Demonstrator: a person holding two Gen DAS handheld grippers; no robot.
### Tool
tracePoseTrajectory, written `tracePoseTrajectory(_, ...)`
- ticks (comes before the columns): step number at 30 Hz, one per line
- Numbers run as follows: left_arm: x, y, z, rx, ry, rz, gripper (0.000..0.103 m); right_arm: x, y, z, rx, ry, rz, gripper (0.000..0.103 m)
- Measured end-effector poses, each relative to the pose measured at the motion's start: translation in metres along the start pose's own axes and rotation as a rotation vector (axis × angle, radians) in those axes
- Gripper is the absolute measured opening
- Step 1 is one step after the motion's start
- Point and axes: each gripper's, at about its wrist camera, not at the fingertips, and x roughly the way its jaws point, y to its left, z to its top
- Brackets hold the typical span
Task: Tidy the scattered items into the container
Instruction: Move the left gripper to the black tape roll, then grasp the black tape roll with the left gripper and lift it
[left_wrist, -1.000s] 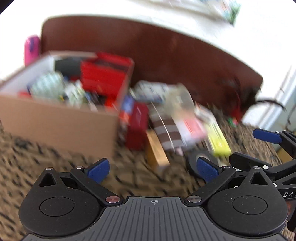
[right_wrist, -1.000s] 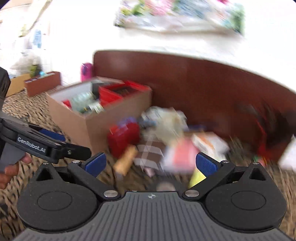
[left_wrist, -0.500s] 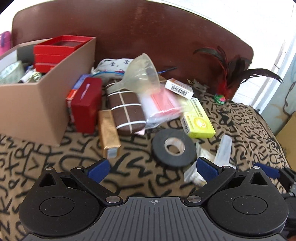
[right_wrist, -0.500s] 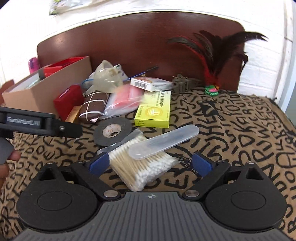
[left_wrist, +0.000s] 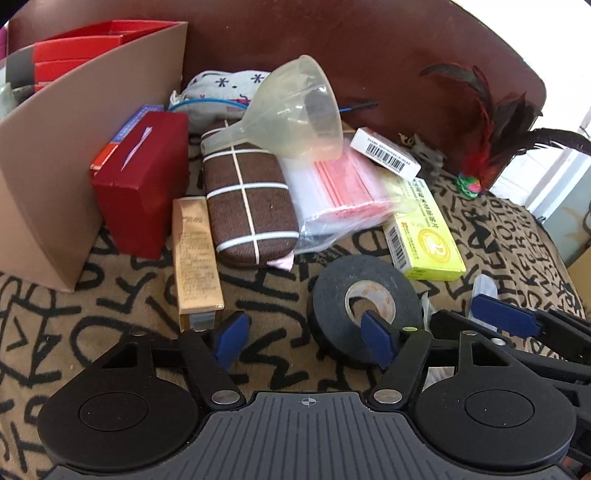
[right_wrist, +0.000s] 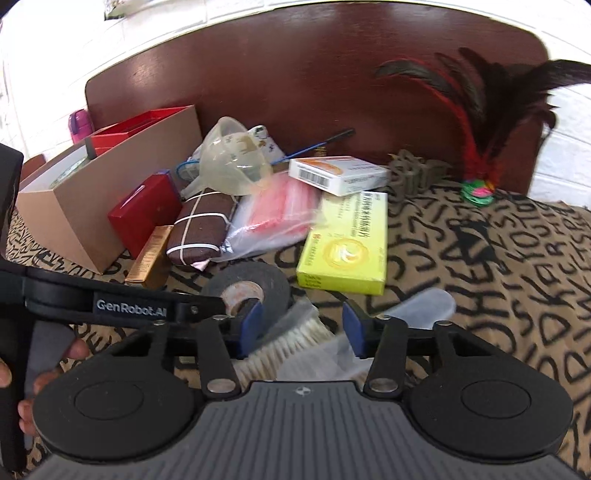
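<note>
An open cardboard box stands at the left on the patterned bedspread and holds red boxes. My left gripper is closing over a black tape roll. One finger sits in the roll's hole and the other outside its left wall, neither pad pressing. My right gripper is closing around a bag of cotton swabs, which lies between its pads. A clear plastic case lies just past it. The right gripper's finger shows beside the roll.
Beyond the roll lie a clear funnel, a brown checked case, a red box, a gold carton, a pink-filled plastic bag and a yellow box. A feather toy leans on the dark headboard.
Both grippers dropped closer to the bedspread and their jaws narrowed. The left one's finger entered the tape roll's hole. The right one now straddles the cotton swab bag.
</note>
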Motion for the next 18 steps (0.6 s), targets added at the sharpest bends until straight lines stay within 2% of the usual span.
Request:
tracePoseTrajectory(2,0.001,0.001,0.002,0.013,-0.007,-0.009,0.067,0.007,0.002,0.003,-0.012,0.011,0.016,0.044)
tracePoseTrajectory(3,0.002,0.002,0.004,0.011,-0.007,-0.019,0.06,0.01,0.003,0.005,-0.014,0.017,0.025,0.043)
tracePoseTrajectory(6,0.007,0.007,0.008,-0.003,0.005,-0.058,0.049,0.019,0.003,0.01,-0.018,0.032,0.046,0.038)
tracePoseTrajectory(8,0.008,0.01,0.009,-0.004,0.006,-0.079,0.048,0.024,0.002,0.012,-0.016,0.043,0.059,0.034)
tracePoseTrajectory(9,0.009,0.011,0.009,-0.005,0.005,-0.089,0.053,0.026,0.001,0.013,-0.015,0.05,0.065,0.033)
tracePoseTrajectory(11,0.011,0.011,0.009,0.003,-0.005,-0.102,0.053,0.032,-0.001,0.014,-0.006,0.066,0.072,0.03)
tracePoseTrajectory(16,0.015,0.011,0.012,0.025,-0.019,-0.119,0.058,0.037,-0.005,0.016,0.005,0.076,0.1,0.029)
tracePoseTrajectory(17,0.015,0.009,0.013,0.046,-0.013,-0.12,0.055,0.037,-0.005,0.017,-0.009,0.077,0.104,0.029)
tracePoseTrajectory(18,0.015,0.007,0.013,0.079,-0.006,-0.127,0.045,0.037,-0.004,0.017,-0.03,0.078,0.108,0.029)
